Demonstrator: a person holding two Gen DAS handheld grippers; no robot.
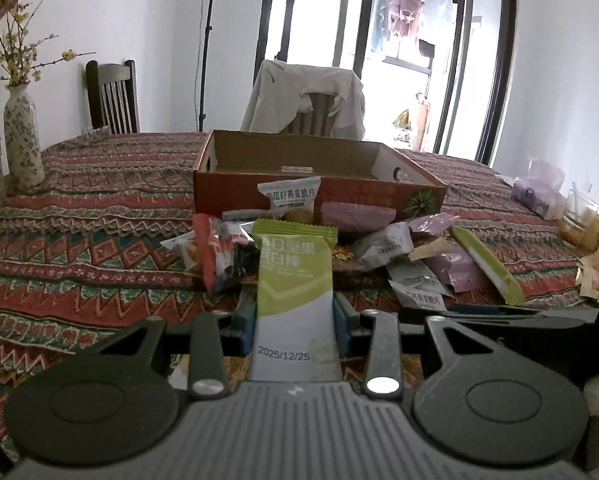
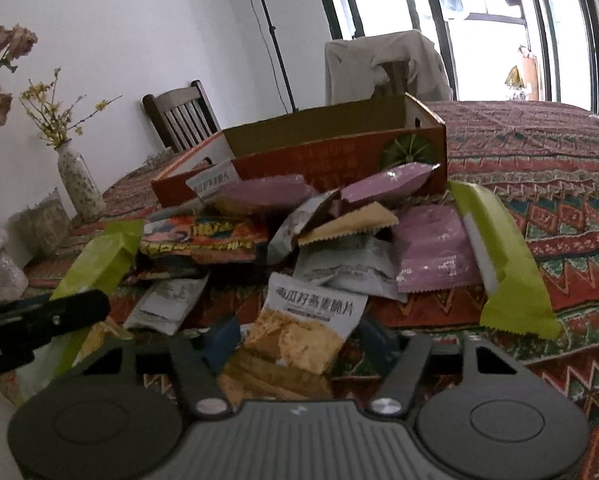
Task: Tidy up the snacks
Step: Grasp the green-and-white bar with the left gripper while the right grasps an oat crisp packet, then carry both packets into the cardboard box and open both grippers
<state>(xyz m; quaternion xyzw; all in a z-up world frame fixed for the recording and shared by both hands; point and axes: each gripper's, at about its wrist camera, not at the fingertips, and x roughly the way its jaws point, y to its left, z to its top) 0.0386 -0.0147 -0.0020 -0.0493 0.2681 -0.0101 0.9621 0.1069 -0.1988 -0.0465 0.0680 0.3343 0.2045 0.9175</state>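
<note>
The left gripper (image 1: 294, 312) is clamped on a green snack bar (image 1: 295, 280). Its two blue pads press the wrapper from both sides, and the bar stands upright between them, above the table. The printed date on the white lower part of the wrapper faces the camera.

The right gripper (image 2: 299, 340) is low over the pile of snacks (image 2: 319, 232). A white packet of oat crisps (image 2: 303, 320) lies between its two fingers. The left finger (image 2: 223, 340) looks to be at the packet's edge, but there is a little space on the other side, so I cannot tell if the packet is really gripped.

The pile lies on the patterned tablecloth (image 2: 559, 208), just in front of a cardboard box (image 2: 339, 148). It has purple packets (image 2: 431, 252), white packets, a red and orange packet (image 2: 203, 240) and another green bar (image 2: 499, 256) at the right edge. The box is orange outside and brown inside, with a picture of a melon on its front wall. One white packet leans on this wall.

At the far left of the table stands a flowered vase (image 1: 21, 136) with yellow twigs. Behind the table are two chairs, and one chair (image 1: 307, 100) has a light cloth over its back.
</note>
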